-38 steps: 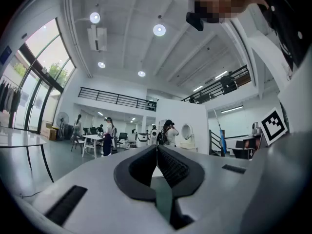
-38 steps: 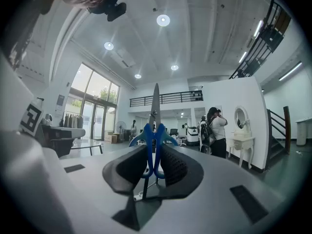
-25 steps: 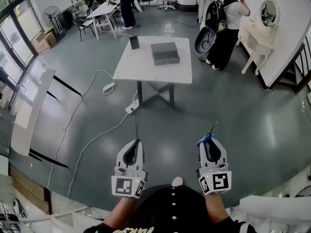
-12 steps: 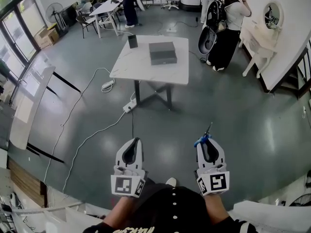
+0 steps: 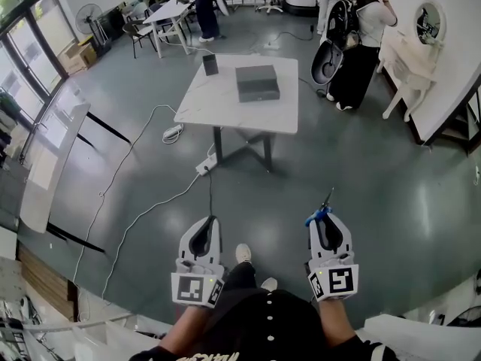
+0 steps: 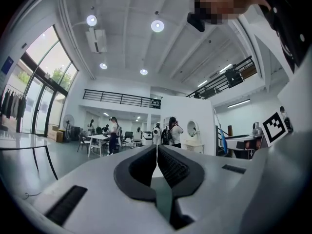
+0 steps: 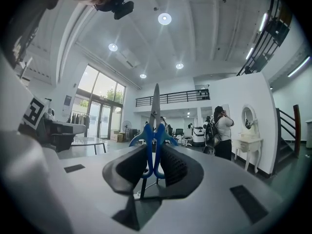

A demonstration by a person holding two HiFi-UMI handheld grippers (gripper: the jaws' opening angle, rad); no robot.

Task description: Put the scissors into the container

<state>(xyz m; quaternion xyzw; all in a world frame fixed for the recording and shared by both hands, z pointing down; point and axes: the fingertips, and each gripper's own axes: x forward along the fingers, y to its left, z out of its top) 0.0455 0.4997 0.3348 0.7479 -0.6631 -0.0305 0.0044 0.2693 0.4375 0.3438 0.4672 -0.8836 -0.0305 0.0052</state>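
Nearest to you, your left tool (image 6: 157,150) has its dark pads pressed together with nothing between them, pointing level ahead of your body. Your right tool (image 7: 155,155) pinches the blue-handled metal scissors (image 7: 155,112) by the handle loops, with the blades closed and jutting forward past the tips. So the task's thing is in your right grip, well above the grey floor (image 5: 361,171). Beyond your feet a white cable (image 5: 143,216) trails across that floor to a power strip (image 5: 204,168) near the surface's legs. Farther on stands the white marble-patterned surface (image 5: 218,107). On it sits the dark grey rectangular container (image 5: 257,83), with a small dark upright box (image 5: 210,65) near it on the left. You are well apart from all this, so the step in hand looks like carrying the scissors over. Next you would need to close that gap while stepping clear of the cable. Then bring the right tool over the container, whose top cannot be judged open from here, and lower the blades before letting go.
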